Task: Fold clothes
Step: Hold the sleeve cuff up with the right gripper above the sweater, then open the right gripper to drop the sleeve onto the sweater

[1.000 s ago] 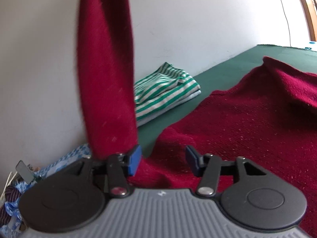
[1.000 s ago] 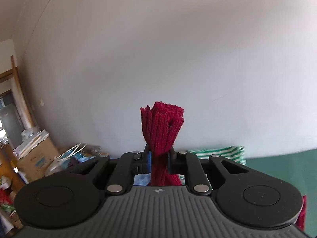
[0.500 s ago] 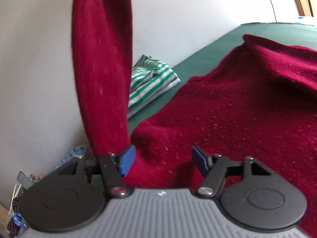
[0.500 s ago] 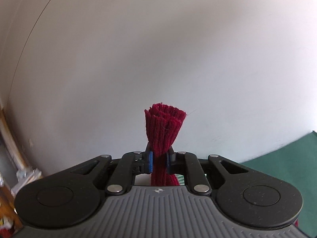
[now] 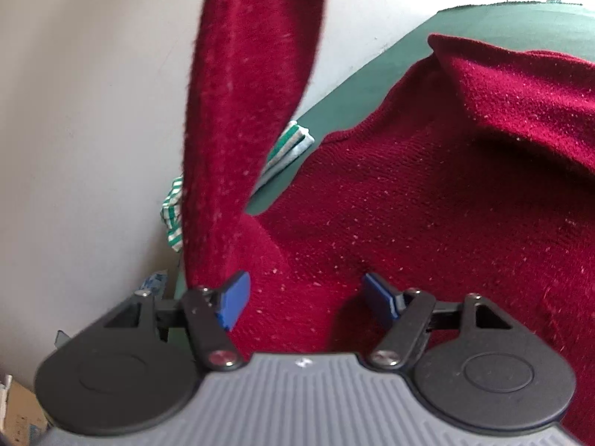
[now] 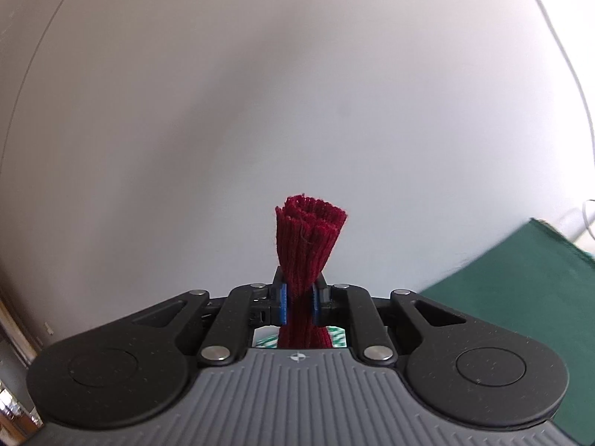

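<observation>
A dark red knitted sweater [image 5: 427, 200] lies spread over the green table [image 5: 483, 18]. One sleeve [image 5: 253, 85] rises steeply from the sweater's near left corner and leaves the top of the left wrist view. My left gripper [image 5: 305, 303] is open low over the sweater's near edge, its blue pads wide apart with knit beneath them. My right gripper [image 6: 299, 306] is shut on the sleeve's ribbed cuff [image 6: 308, 238], which sticks up bunched above the fingers against a white wall.
A folded green-and-white striped garment [image 5: 286, 148] lies at the table's left edge by the white wall [image 5: 93, 111], mostly hidden behind the raised sleeve. The green table [image 6: 520, 290] shows at the lower right of the right wrist view. Clutter and a cardboard box sit below on the left.
The left gripper has come closer over the sweater and turned right, so the striped garment slid behind the sleeve. The right gripper swung right with the cuff; more table entered its view.
</observation>
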`<move>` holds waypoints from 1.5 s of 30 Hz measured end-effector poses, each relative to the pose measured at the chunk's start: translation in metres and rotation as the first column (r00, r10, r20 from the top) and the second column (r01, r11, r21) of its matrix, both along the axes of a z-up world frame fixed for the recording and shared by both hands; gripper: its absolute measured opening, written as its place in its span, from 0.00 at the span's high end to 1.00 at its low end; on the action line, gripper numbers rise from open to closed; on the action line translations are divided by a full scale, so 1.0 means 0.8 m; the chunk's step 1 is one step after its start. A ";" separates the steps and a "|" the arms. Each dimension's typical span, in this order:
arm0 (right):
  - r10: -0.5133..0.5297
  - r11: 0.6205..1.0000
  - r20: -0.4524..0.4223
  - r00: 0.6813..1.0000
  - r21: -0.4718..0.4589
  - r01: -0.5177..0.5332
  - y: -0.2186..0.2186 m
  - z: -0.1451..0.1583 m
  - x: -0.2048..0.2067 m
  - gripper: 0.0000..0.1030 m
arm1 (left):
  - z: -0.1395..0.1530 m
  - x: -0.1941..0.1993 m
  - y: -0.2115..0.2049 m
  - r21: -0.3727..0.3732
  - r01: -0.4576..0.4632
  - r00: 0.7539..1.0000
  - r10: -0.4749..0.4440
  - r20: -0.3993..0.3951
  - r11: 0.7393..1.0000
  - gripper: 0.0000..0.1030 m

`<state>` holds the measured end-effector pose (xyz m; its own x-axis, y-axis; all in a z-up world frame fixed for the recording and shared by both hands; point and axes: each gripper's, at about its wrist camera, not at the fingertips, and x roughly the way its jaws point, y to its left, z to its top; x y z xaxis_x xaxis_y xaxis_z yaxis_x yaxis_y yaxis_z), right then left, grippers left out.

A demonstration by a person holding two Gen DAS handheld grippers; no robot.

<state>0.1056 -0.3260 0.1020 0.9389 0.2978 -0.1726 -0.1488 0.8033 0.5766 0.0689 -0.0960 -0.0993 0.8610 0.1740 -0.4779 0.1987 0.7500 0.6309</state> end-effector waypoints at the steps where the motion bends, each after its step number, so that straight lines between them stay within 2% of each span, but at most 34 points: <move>1: -0.003 1.000 -0.009 1.000 0.003 0.003 -0.010 -0.006 0.003 0.88 | -0.001 0.000 -0.005 0.014 -0.004 1.000 0.004 0.002 1.000 0.28; 4: -0.019 1.000 -0.033 0.999 0.011 0.019 -0.040 -0.025 0.009 0.88 | -0.004 -0.003 -0.022 0.062 0.000 1.000 0.000 0.009 0.998 0.29; 7: -0.032 0.998 -0.065 0.997 0.046 0.035 -0.069 -0.045 0.016 0.88 | -0.010 -0.009 -0.036 0.135 0.030 0.999 -0.033 0.017 0.990 0.36; 12: -0.005 0.993 -0.080 0.997 0.115 0.014 -0.107 -0.066 0.021 0.87 | -0.011 -0.020 -0.050 0.228 0.090 0.995 -0.094 0.008 0.970 0.34; 15: 0.021 0.992 -0.078 0.997 0.125 -0.011 -0.115 -0.062 0.030 0.87 | -0.002 -0.045 -0.055 0.235 0.183 0.983 -0.185 -0.014 0.955 0.31; 18: 0.049 0.994 -0.066 0.997 0.102 -0.042 -0.112 -0.042 0.060 0.87 | 0.015 -0.085 -0.054 0.231 0.281 0.959 -0.281 -0.034 0.931 0.24; 20: 0.085 0.990 -0.061 0.995 0.117 -0.078 -0.105 -0.035 0.074 0.87 | 0.032 -0.115 -0.047 0.196 0.320 0.947 -0.315 -0.054 0.927 0.23; 25: 0.127 0.984 -0.041 0.991 0.132 -0.121 -0.082 -0.024 0.089 0.85 | 0.073 -0.189 -0.009 -0.012 0.249 0.965 -0.250 -0.082 0.968 0.24; 27: 0.130 0.985 -0.033 0.991 0.117 -0.125 -0.071 -0.020 0.092 0.84 | 0.090 -0.219 0.006 -0.096 0.214 0.970 -0.223 -0.097 0.972 0.24; 29: 0.128 0.986 -0.027 0.991 0.112 -0.124 -0.062 -0.017 0.095 0.84 | 0.092 -0.239 0.021 -0.172 0.140 0.977 -0.164 -0.136 0.975 0.24; 31: 0.122 0.988 -0.016 0.992 0.094 -0.120 -0.052 -0.012 0.096 0.84 | 0.087 -0.264 0.036 -0.251 0.062 0.974 -0.113 -0.196 0.966 0.25; 33: 0.117 0.991 -0.010 0.993 0.067 -0.116 -0.042 -0.008 0.097 0.84 | 0.080 -0.286 0.048 -0.331 -0.011 0.961 -0.081 -0.264 0.944 0.28; 35: 0.116 0.992 -0.003 0.993 0.041 -0.115 -0.035 -0.007 0.098 0.84 | 0.071 -0.303 0.056 -0.412 -0.078 0.938 -0.073 -0.338 0.908 0.44; 36: 0.115 0.993 0.000 0.993 0.029 -0.115 -0.034 -0.008 0.097 0.84 | 0.066 -0.312 0.060 -0.449 -0.113 0.925 -0.072 -0.374 0.886 0.45; 38: 0.116 0.993 -0.009 0.993 0.022 -0.116 -0.033 -0.007 0.095 0.84 | 0.059 -0.328 0.064 -0.501 -0.172 0.898 -0.073 -0.433 0.848 0.45; 40: 0.130 0.991 -0.022 0.991 0.037 -0.129 -0.033 -0.004 0.097 0.84 | 0.053 -0.341 0.059 -0.504 -0.202 0.888 -0.060 -0.456 0.840 0.46; 41: 0.137 0.990 -0.029 0.990 0.044 -0.136 -0.033 -0.002 0.098 0.84 | 0.052 -0.346 0.057 -0.522 -0.220 0.886 -0.055 -0.460 0.824 0.46; 45: 0.191 0.982 -0.038 0.981 0.012 -0.191 -0.030 0.008 0.102 0.85 | 0.048 -0.361 0.046 -0.602 -0.298 0.878 -0.035 -0.477 0.741 0.37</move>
